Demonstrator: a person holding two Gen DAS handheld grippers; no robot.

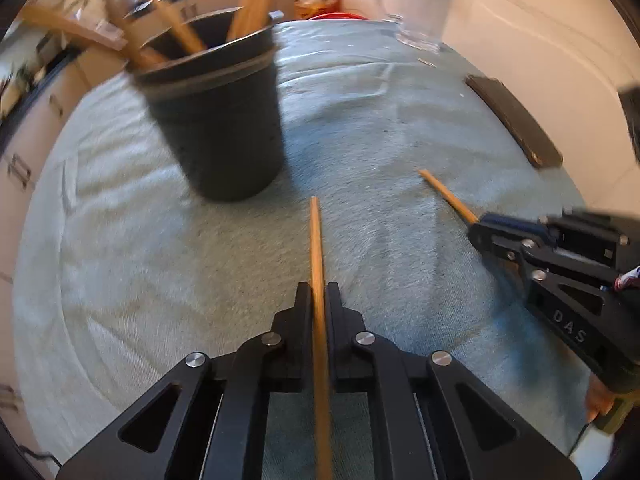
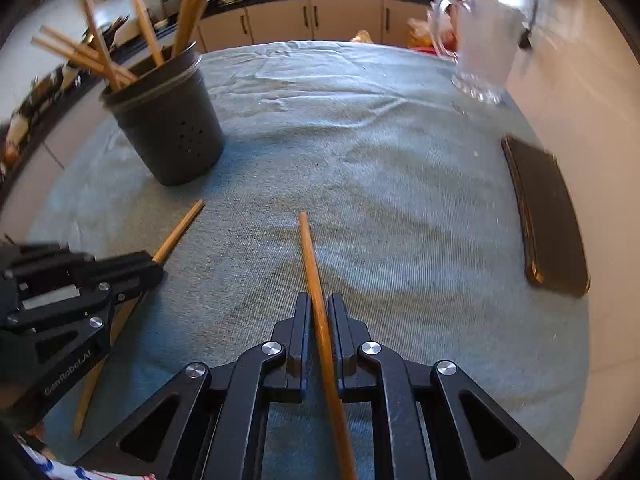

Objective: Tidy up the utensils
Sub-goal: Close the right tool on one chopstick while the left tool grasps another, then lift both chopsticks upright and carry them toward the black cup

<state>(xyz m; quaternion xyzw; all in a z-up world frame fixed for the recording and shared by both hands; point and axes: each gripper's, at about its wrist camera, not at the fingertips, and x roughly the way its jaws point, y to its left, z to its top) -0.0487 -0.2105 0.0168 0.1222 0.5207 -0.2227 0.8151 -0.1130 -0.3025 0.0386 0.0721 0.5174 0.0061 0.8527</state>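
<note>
Near the middle of the cloth-covered surface, each gripper's jaws are closed tight on one wooden stick: left gripper and right gripper. Both sticks probably go far left into the black holder, standing with others.

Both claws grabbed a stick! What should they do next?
Probably lift both sticks and carry them to the black pot. Each claw, left and right, is shut on a stick, and the pot already holds others.
</note>
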